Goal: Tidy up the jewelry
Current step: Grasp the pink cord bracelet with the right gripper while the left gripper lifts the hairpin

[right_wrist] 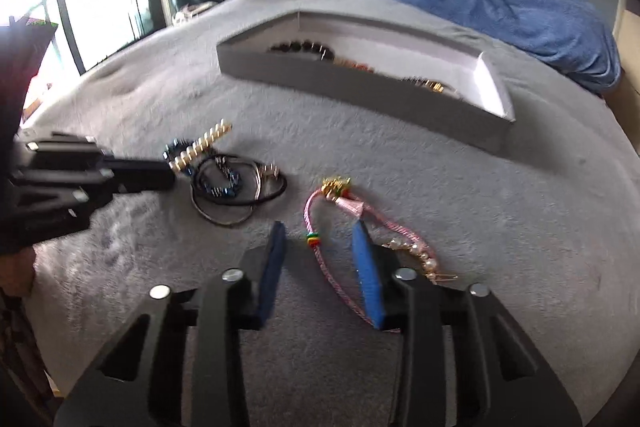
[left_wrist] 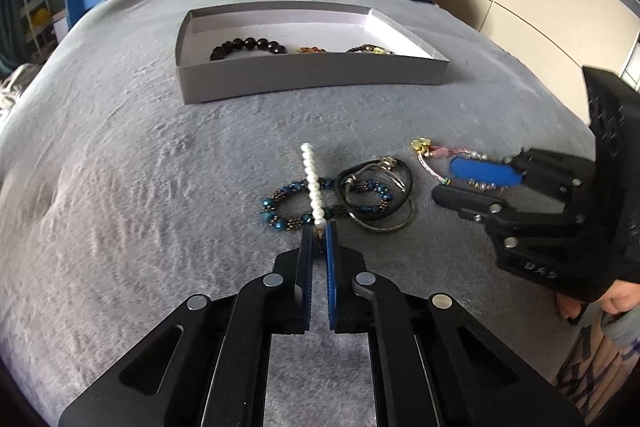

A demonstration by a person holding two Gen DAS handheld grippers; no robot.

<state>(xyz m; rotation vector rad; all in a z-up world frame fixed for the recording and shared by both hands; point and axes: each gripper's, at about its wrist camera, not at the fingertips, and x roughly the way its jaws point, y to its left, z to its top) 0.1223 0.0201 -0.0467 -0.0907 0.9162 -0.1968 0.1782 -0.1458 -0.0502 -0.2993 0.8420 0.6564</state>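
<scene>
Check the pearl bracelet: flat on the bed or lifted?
Lifted at one end: the left gripper pinches the pearl bracelet, which sticks up over the blue beaded bracelet.

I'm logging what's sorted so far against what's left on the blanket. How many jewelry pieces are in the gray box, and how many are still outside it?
In the gray box: 3 (dark bead bracelet, amber piece, gold-toned piece)
Outside: at least 5 (pearl strand, blue bead bracelet, black-and-metal rings, pink cord bracelet, pearl clip)
Total: at least 8

Glossy pearl strand (left_wrist: 313,183), plush grey blanket (left_wrist: 160,163)
</scene>
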